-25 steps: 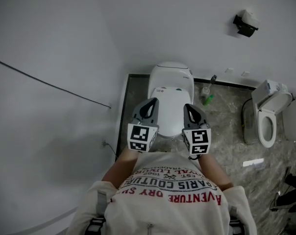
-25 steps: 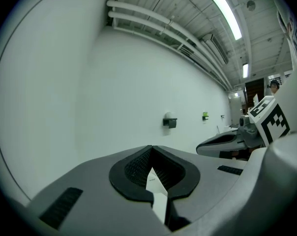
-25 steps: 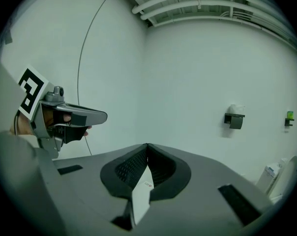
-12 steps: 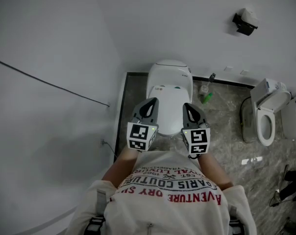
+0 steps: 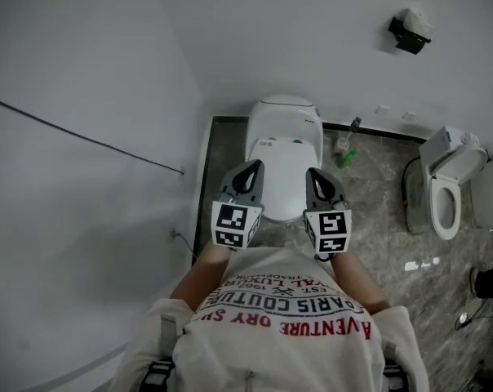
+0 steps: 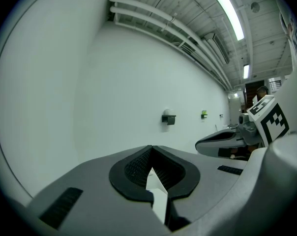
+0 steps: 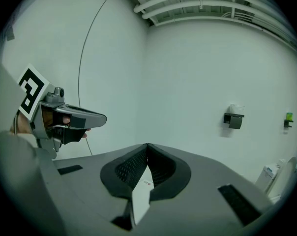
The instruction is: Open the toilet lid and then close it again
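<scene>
Standing on grey marbled floor (image 5: pixel 377 186): white toilet (image 5: pixel 284 149), against white wall (image 5: pixel 271 39).

Glossy white toilet lid (image 5: pixel 284 166), mottled stone-look floor (image 5: pixel 377 188)

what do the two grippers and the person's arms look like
Both the left gripper and right gripper have smooth grey bodies with black ribbed pads. Each carries a white cube with black square markers. The person wears a white T-shirt with red and dark lettering.
</scene>
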Motion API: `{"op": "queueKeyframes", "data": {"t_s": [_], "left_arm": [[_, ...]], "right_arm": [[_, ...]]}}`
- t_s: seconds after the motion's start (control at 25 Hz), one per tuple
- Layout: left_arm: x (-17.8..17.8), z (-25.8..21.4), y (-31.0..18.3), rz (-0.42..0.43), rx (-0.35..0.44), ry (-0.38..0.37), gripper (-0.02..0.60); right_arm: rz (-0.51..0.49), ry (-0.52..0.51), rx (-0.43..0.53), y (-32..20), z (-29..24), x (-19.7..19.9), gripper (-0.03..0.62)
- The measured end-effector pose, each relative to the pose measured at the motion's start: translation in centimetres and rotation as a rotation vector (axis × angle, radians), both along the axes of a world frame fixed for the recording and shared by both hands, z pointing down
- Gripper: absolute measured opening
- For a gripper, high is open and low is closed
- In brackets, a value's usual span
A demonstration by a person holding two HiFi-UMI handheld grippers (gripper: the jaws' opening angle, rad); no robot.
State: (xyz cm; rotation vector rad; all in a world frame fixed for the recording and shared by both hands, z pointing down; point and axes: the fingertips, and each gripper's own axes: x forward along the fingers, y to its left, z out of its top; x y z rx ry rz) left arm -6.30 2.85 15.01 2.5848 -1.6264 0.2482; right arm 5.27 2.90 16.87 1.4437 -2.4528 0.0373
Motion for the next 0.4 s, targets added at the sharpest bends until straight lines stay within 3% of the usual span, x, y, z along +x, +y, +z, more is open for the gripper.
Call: {"op": "queueKeyframes", "data": {"t_s": [0.4], "left_arm": [[0.3,0.3,-0.2,-0.018,-0.009,0.002,0.007]], "right_arm": [[0.020,0.004,-0.002,-0.3,0.1,1.4,0.014]]}}
